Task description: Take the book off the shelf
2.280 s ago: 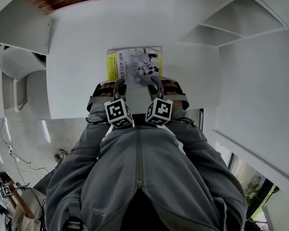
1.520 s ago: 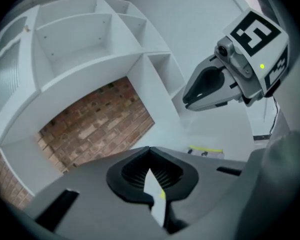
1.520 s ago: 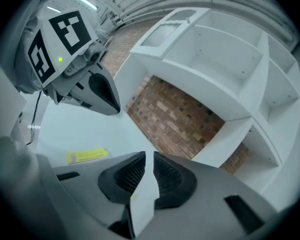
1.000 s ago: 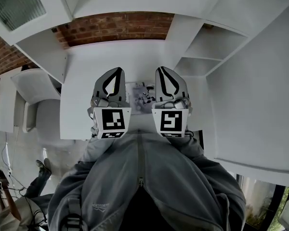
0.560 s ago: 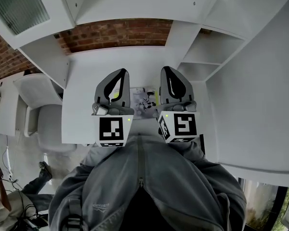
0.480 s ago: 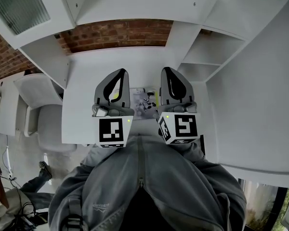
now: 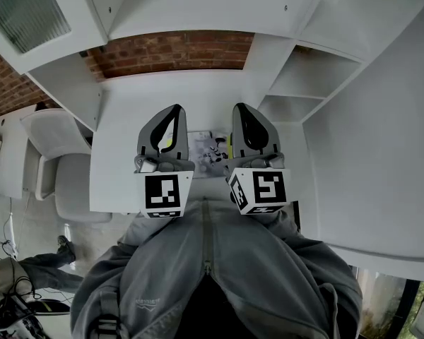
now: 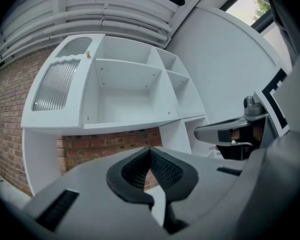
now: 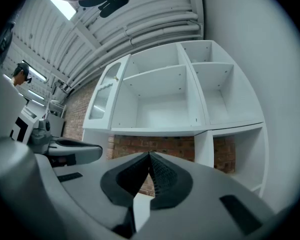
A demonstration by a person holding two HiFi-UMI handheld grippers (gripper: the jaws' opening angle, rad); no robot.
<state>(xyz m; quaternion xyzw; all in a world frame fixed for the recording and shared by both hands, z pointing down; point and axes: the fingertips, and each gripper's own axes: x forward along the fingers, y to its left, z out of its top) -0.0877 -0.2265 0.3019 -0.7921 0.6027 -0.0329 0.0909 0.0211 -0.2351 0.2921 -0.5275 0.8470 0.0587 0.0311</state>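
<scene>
The grey left gripper (image 7: 174,109) and grey right gripper (image 7: 240,108) are hovering mid-frame, both pinched closed on nothing; the grey-and-yellow book (image 7: 210,147) is lying flat between them on the white desk (image 7: 120,140), and a careless swing risks shoving it off

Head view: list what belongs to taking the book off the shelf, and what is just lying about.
Job in hand: book; white board under it; left tongs and right tongs, both shut and empty.

Lying about: brick wall; empty cubbyholes; ribbed-glass cabinet door.
</scene>
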